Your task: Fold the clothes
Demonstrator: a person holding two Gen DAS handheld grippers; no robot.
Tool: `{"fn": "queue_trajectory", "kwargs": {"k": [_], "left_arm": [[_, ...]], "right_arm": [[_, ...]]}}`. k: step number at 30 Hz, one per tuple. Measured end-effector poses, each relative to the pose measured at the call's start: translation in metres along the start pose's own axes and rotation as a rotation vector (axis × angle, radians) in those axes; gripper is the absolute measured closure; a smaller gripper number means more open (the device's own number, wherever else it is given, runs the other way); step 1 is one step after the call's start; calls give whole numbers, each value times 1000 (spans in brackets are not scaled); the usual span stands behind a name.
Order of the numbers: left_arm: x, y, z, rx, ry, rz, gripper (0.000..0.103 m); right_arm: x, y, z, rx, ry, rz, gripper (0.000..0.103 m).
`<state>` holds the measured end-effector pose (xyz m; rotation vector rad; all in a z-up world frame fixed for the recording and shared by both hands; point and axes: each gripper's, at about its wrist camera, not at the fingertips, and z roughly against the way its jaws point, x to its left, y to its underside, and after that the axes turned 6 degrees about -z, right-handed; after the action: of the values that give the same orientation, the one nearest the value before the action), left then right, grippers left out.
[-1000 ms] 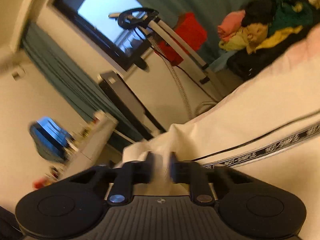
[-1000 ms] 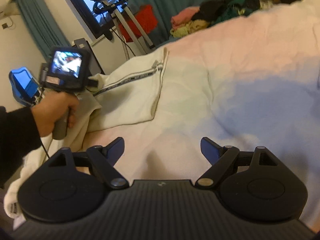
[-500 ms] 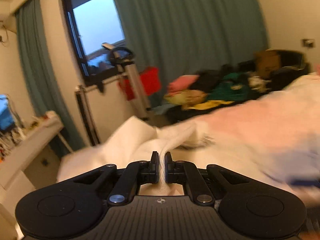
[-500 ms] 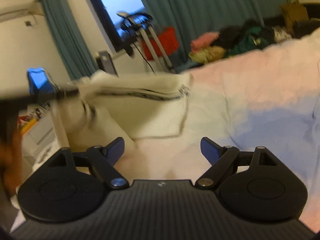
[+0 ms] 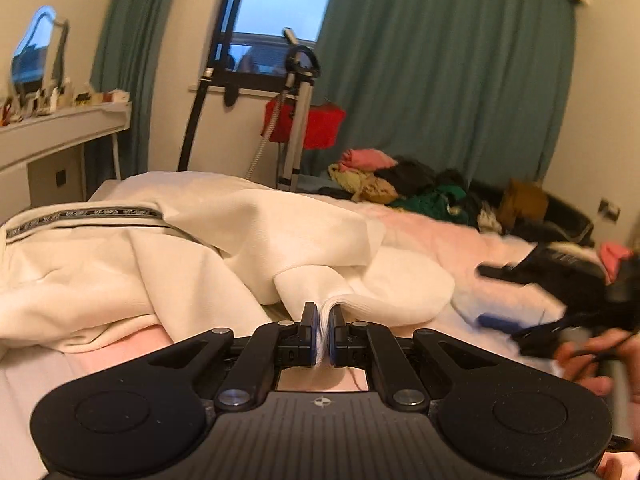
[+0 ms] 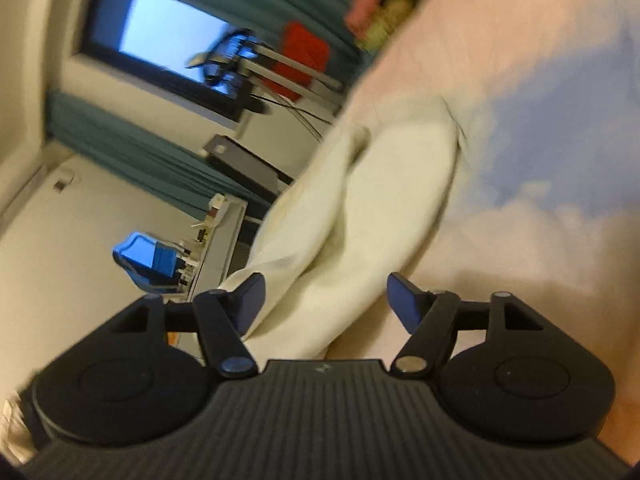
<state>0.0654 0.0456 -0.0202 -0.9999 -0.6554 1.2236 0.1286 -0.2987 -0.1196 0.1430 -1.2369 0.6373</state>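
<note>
On the bed (image 5: pixel 420 236) — cream garment (image 5: pixel 200 248), rumpled, black-striped — lies heaped.

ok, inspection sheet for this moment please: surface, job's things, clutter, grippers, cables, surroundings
Surface: bed with a pink and pale blue cover.
Job's things: cream garment with a dark printed band, lying crumpled on the bed.
Clutter: pile of mixed clothes past the bed's far end.
Grippers: left gripper shut on a fold of the cream garment; right gripper open, jaws just been closing, garment between them but not pressed.
Cables: thin dark cord by the person's hand at the right edge.
Surroundings: teal curtains, window, red bag on a metal stand, shelf with small items.
</note>
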Motion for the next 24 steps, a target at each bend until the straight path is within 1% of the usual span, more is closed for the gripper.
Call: {"fn": "queue_trajectory", "kwargs": {"k": [2,4,5,6,8,10,11,12,13,14,15,17,20,22,24], "left_arm": [[8,-2,0,-14,12,42,97],[18,-4,1,-31,35,91,97],[22,-4,4,-38,42,110,97],[26,-5,5,-48,43,119,97],[32,-7,5,-69,40,116,97],[35,-7,4,-88,28,91,97],[35,-6,3,-93,26,80,97],[33,-6,0,-96,28,74,97],[31,-5,-3,-96,31,69,97],[29,-3,-6,-95,34,63,97],[27,-2,-9,-93,37,58,97],[22,0,-19,-80,59,61,97],[13,3,-27,-53,108,77,97],[1,6,-32,-46,136,44,97],[-15,9,-38,-21,168,-6,97]], "right_arm": [[-14,-8,-19,15,45,-45,36],[-31,-15,-36,35,71,-89,42],[-39,-20,-45,41,74,-121,49],[-44,-25,-53,39,73,-138,53],[-48,-35,-71,22,64,-144,59],[-45,-46,-89,-7,57,-118,58],[-45,-53,-100,-21,61,-104,60],[-46,-58,-110,-35,66,-104,64],[-47,-62,-117,-48,63,-117,70],[-49,-65,-124,-61,54,-132,86],[-50,-68,-126,-76,47,-135,94],[-43,-73,-121,-113,39,-103,97],[-23,-86,-99,-192,36,-21,97],[-10,-100,-77,-260,16,-11,97],[-1,-117,-47,-342,-9,-26,97]]}}
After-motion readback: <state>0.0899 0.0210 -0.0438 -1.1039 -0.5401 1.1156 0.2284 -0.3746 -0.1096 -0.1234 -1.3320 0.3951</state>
